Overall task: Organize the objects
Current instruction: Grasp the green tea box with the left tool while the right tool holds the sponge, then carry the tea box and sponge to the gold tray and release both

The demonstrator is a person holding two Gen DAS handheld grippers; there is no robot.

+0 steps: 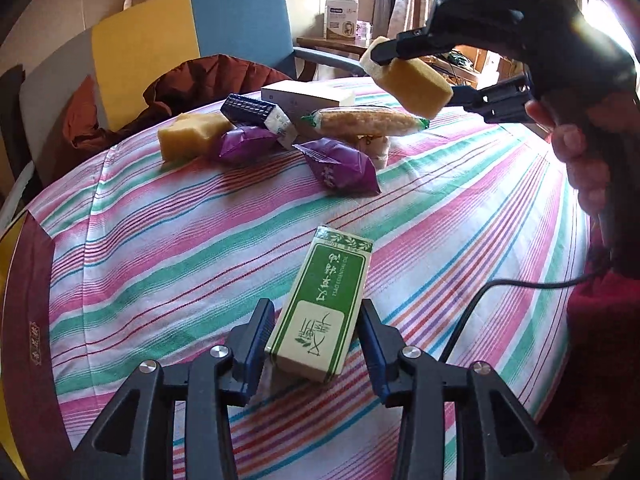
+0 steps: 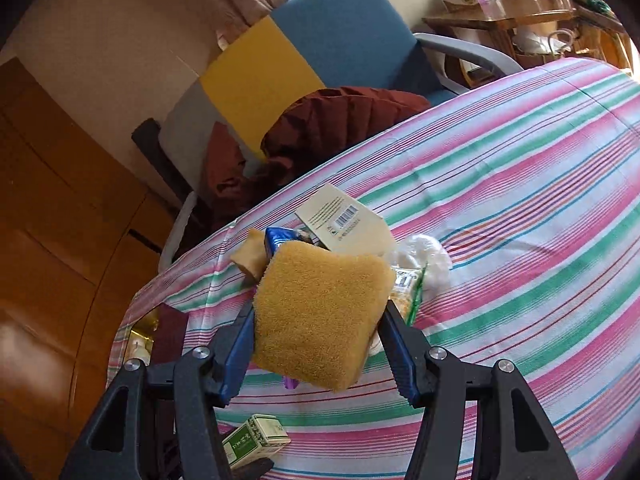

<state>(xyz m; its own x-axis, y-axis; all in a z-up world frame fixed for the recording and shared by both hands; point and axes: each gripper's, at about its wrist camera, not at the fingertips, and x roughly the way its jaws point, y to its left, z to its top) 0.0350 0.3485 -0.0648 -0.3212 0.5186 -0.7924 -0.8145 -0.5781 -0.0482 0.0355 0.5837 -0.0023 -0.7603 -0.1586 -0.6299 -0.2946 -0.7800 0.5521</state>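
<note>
left wrist view: the left tool (image 1: 316,344) points down at the striped table (image 1: 460,216) with a green carton (image 1: 324,308) lying flat between its blue pads (image 1: 256,344). there is a visible gap on both sides, so the jaws stand open around the carton without pressing it, and it rests on the cloth. farther back sits a loose heap: a second sponge (image 1: 188,136), two purple packets (image 1: 340,164), a dark blue packet (image 1: 256,114), a long snack pack (image 1: 368,122) and a white box (image 1: 308,96). the right tool (image 1: 428,80) hangs in the air above the heap, clamped on a yellow sponge (image 1: 416,88), with a hand (image 1: 576,160) on its handle

right wrist view: the right tool (image 2: 316,344) is closed on the yellow sponge (image 2: 320,316), which bulges between the pads and is clear of the table (image 2: 520,220). below it lie the heap and a barcoded box (image 2: 344,224); the green carton (image 2: 256,440) shows at the bottom edge

judged step: the sponge is in transit, probably toward the other sponge, while the carton is lined up for a grasp. next, the right hand needs a spot to set its load down and let go; the left needs to close squarely on the carton's long sides before lifting
</note>
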